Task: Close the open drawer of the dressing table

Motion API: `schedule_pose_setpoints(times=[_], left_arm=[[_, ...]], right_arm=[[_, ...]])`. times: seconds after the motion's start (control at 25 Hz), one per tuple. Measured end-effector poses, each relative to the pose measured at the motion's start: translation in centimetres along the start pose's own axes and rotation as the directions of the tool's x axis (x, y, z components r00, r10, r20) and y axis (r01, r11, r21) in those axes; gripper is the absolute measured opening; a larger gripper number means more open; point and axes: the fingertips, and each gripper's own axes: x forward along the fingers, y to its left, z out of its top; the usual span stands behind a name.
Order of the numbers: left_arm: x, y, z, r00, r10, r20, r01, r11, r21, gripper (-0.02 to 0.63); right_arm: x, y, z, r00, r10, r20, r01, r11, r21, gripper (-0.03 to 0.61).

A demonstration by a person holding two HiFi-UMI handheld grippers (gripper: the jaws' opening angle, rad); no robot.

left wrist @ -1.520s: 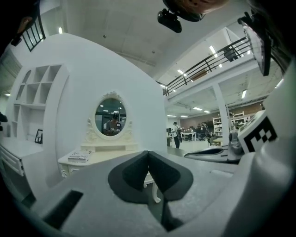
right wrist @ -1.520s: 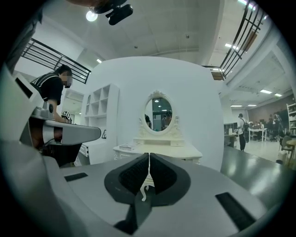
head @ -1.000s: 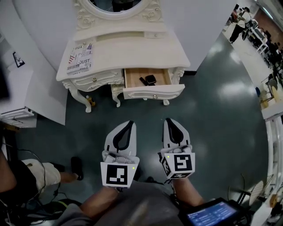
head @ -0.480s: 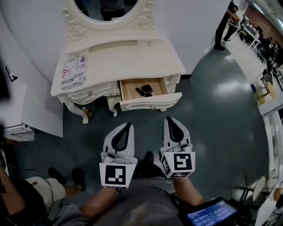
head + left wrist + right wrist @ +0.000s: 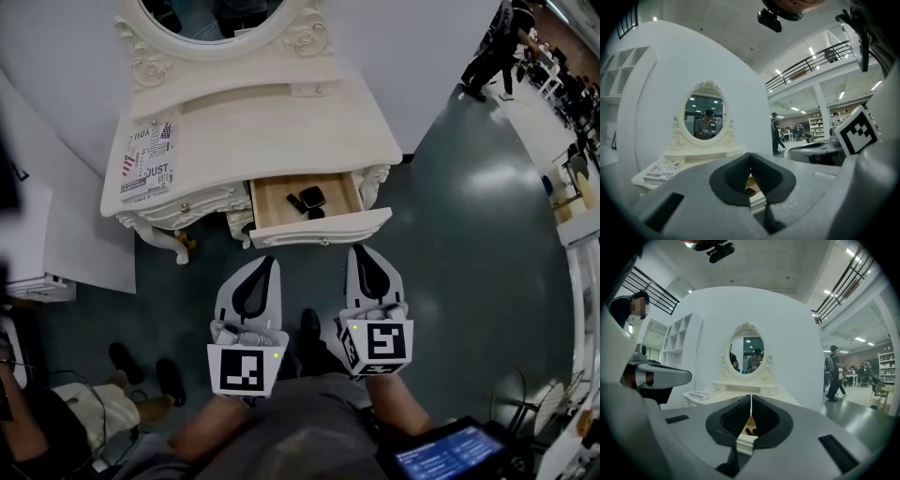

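Note:
A cream dressing table (image 5: 253,127) with an oval mirror stands against the white wall. Its right drawer (image 5: 319,228) is pulled out and holds small dark items (image 5: 312,198). My left gripper (image 5: 260,265) and right gripper (image 5: 362,255) are side by side just short of the drawer front, both shut with nothing between the jaws. Past the tips in the left gripper view I see the table (image 5: 701,152) and a sliver of the drawer (image 5: 754,200). In the right gripper view the drawer front (image 5: 746,443) shows through the jaw opening, below the table (image 5: 740,391).
A magazine (image 5: 147,158) lies on the left of the tabletop. The left drawer (image 5: 187,208) is closed. A white panel (image 5: 70,253) leans at the left, with a seated person's feet (image 5: 150,375) on the floor. People stand far right (image 5: 497,56).
Both grippers have come closer to the dressing table together; the open drawer now lies just past their tips. The jaws have stayed shut.

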Motion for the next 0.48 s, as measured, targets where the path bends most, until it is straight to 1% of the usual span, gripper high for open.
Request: schedule_pose_setpoints(times=[0.2, 0.48], left_arm=[[3.9, 0.5, 0.6, 1.0, 0.015, -0.002, -0.015, 1.0, 0.003, 0.015], [7.8, 1.0, 2.6, 0.998, 0.063, 0.015, -0.063, 0.997, 0.042, 0.015]], right_arm=[[3.8, -1.9, 0.5, 1.0, 0.021, -0.004, -0.021, 1.0, 0.011, 0.015], [7.9, -3.9, 2.2, 0.996, 0.079, 0.033, -0.079, 0.997, 0.012, 0.015]])
